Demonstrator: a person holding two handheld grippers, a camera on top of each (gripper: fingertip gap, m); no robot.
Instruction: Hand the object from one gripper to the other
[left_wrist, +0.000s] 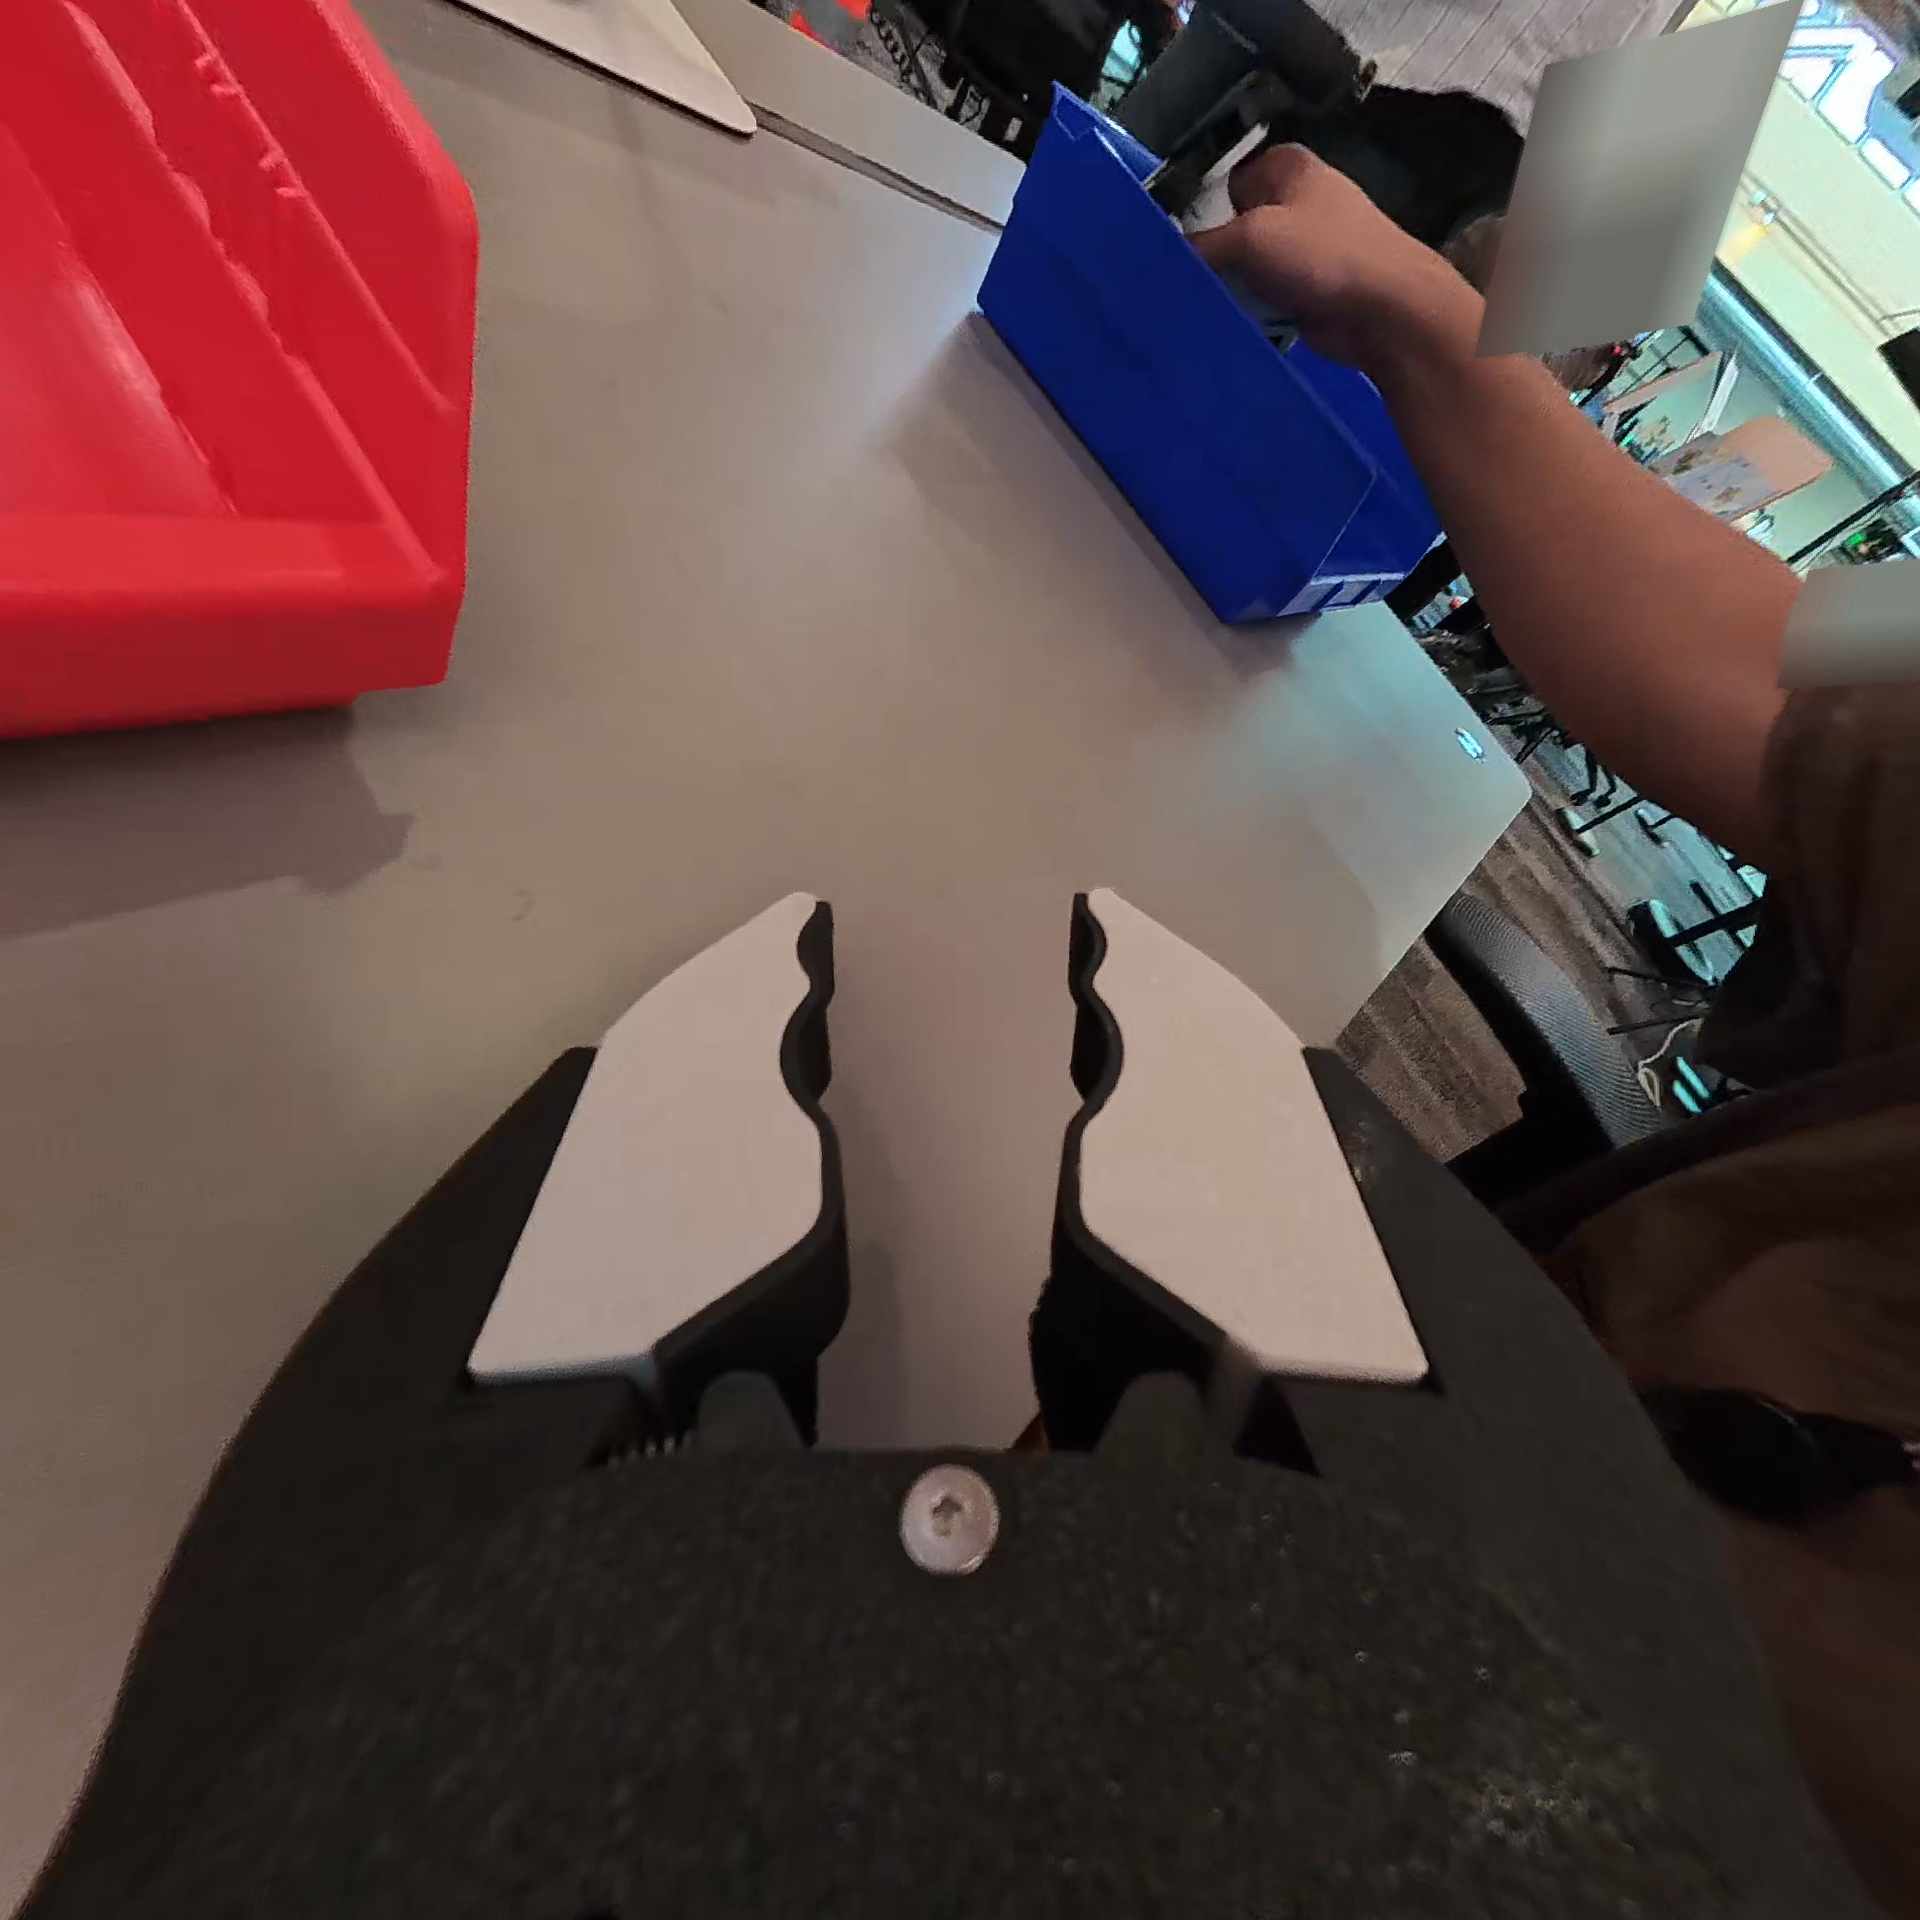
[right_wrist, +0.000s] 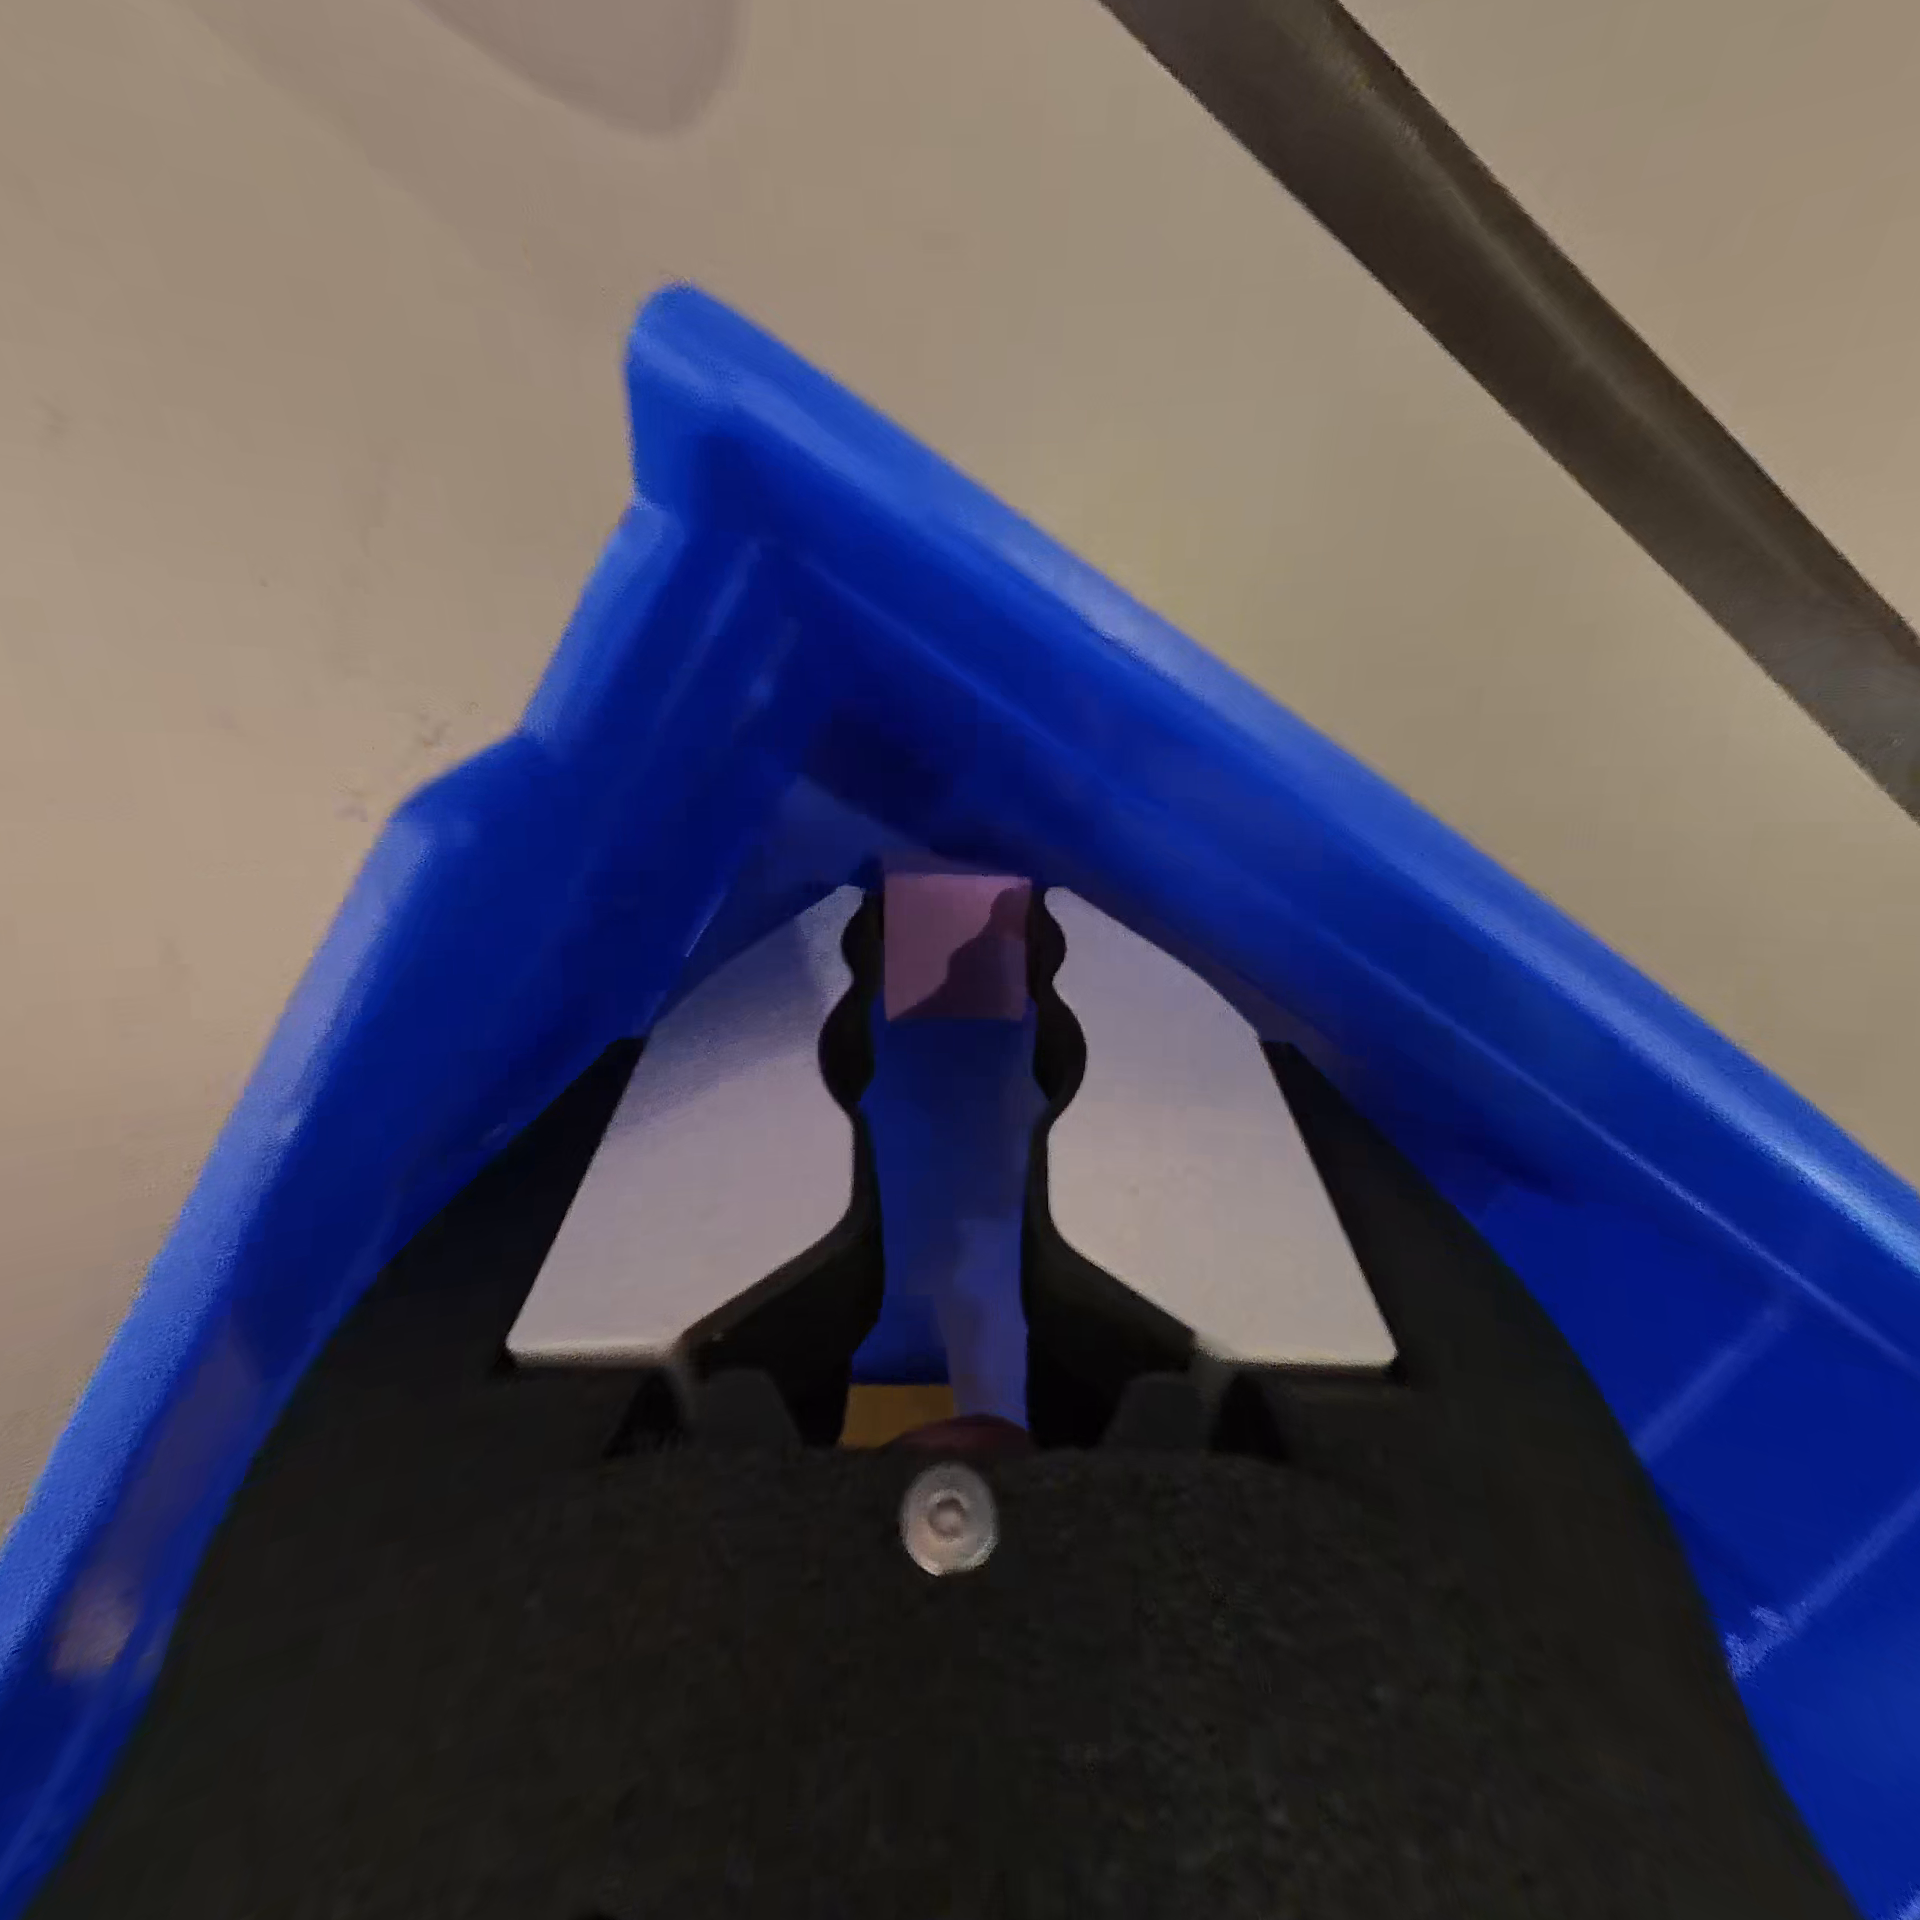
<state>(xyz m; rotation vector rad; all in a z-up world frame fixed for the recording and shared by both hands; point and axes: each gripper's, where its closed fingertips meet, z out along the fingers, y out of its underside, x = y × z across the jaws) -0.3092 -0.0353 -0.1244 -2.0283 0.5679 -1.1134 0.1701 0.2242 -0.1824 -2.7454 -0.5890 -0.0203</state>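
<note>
Pickup stage, nothing handed over yet. Right tongs (right_wrist: 956, 940) are down inside the blue bin (right_wrist: 1299, 852), pushed into one of its corners, with a small purple cube (right_wrist: 951, 951) sitting between the tips; both fingers look pressed against its sides, so I'd call it grasped, though the cube is still low in the bin and tight to the corner wall, so not lifted as far as I can tell. Left tongs (left_wrist: 951, 914) are released, empty, gap wide, hovering over the bare middle of the grey tabletop (left_wrist: 727, 520), well apart from the blue bin (left_wrist: 1174, 405) by the tabletop's right edge, where a hand (left_wrist: 1320, 249) holds the other tool. Red bin (left_wrist: 208, 364) sits at the left side, untouched by either tool. Left to do, by my read: lift the cube clear of the bin, bring both tongs together over the tabletop, close the left on it, release the right
</note>
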